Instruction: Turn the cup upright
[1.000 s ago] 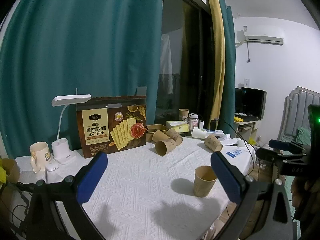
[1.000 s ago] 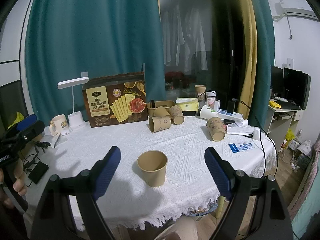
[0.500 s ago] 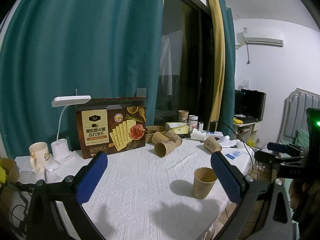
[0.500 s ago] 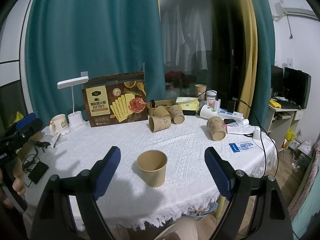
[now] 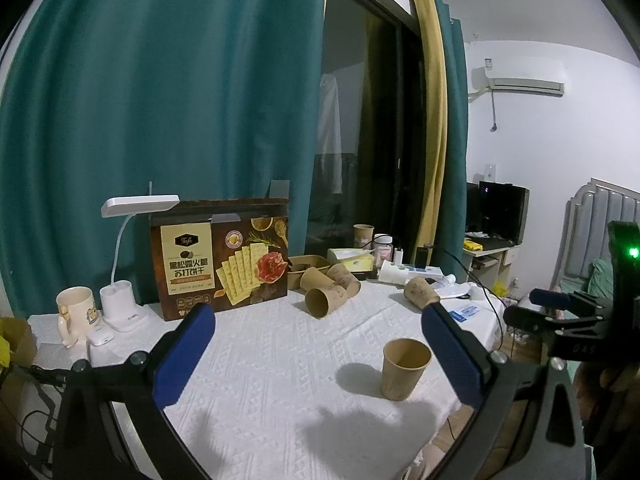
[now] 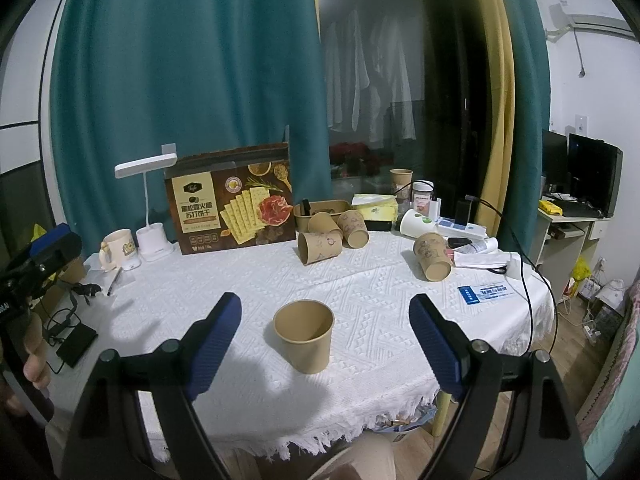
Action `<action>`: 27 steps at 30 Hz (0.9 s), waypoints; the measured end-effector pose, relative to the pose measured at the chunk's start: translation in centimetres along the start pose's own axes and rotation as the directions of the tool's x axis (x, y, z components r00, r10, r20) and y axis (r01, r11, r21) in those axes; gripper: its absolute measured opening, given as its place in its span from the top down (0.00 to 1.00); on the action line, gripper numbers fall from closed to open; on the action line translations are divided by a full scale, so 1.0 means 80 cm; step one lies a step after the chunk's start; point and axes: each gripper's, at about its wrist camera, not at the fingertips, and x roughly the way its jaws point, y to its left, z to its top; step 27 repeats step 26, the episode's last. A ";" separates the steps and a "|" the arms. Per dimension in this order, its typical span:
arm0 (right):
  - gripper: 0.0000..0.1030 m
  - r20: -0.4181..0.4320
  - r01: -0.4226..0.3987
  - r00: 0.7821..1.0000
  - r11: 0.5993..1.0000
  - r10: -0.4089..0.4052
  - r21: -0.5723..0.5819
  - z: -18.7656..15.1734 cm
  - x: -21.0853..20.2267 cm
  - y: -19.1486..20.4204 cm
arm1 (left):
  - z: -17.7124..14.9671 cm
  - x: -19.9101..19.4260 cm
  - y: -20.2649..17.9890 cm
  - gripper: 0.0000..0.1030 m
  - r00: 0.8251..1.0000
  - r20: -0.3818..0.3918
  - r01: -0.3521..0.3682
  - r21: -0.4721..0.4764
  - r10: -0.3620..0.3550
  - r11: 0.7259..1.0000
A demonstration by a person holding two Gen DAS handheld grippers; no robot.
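A brown paper cup (image 6: pixel 305 336) stands upright on the white tablecloth (image 6: pixel 248 280), mouth up, near the front edge; in the left wrist view the same cup (image 5: pixel 403 368) is low right. My right gripper (image 6: pixel 325 322) is open, its blue pads well apart on either side of the cup without touching it. My left gripper (image 5: pixel 318 330) is open and empty over bare cloth, the cup just inside its right finger. Further back several paper cups (image 6: pixel 320 245) lie on their sides, and one more tipped cup (image 6: pixel 432 255) lies at the right.
A cracker box (image 6: pixel 234 204), desk lamp (image 6: pixel 148 204) and mug (image 6: pixel 118 246) stand along the back left. Tissue box, jar and a white bottle crowd the back right. A blue card (image 6: pixel 486 292) and cables lie near the right edge. A person's knee shows below the fringe.
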 end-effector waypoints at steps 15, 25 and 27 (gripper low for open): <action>0.18 0.000 0.001 1.000 1.000 -0.001 0.002 -0.001 0.001 0.001 | 0.002 -0.001 -0.006 0.00 1.000 0.001 0.007 0.005 -0.007 1.000; 0.18 -0.004 -0.002 1.000 1.000 0.002 0.000 -0.001 0.002 0.002 | 0.003 0.001 -0.008 0.00 1.000 -0.001 0.008 0.007 -0.008 1.000; 0.18 -0.005 -0.005 1.000 1.000 0.005 -0.001 -0.002 0.003 0.003 | 0.003 0.001 -0.008 0.00 1.000 -0.002 0.009 0.007 -0.009 1.000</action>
